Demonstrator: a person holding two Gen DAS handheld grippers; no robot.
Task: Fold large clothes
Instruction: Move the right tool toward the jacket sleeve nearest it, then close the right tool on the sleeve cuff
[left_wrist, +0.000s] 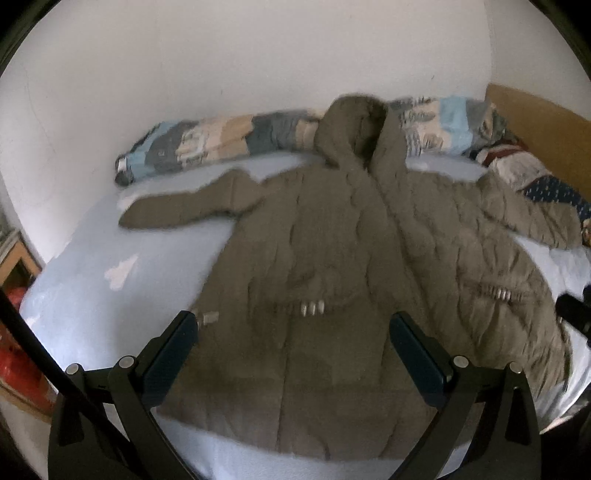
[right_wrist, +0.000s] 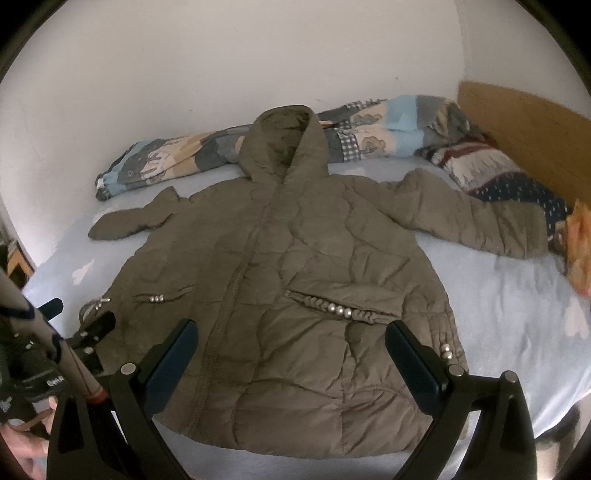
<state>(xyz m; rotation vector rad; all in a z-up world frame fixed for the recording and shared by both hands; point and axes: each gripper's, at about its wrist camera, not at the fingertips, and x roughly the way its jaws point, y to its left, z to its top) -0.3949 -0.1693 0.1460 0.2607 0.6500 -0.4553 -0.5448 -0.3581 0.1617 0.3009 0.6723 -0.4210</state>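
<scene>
An olive quilted hooded coat (left_wrist: 332, 266) lies flat, front up, on a bed with a light blue sheet (left_wrist: 110, 295); its sleeves spread left and right and the hood points to the wall. It also shows in the right wrist view (right_wrist: 295, 288). My left gripper (left_wrist: 293, 325) is open and empty above the coat's lower hem. My right gripper (right_wrist: 291, 332) is open and empty above the hem as well. The left gripper's tip (right_wrist: 92, 328) shows at the left of the right wrist view, by the coat's left edge.
A patchwork quilt roll (right_wrist: 369, 129) lies along the white wall behind the hood. Patterned pillows (right_wrist: 498, 177) and a wooden headboard (right_wrist: 524, 125) stand at the right. An orange item (right_wrist: 580, 251) lies at the far right. A wooden shelf (left_wrist: 14, 266) stands left of the bed.
</scene>
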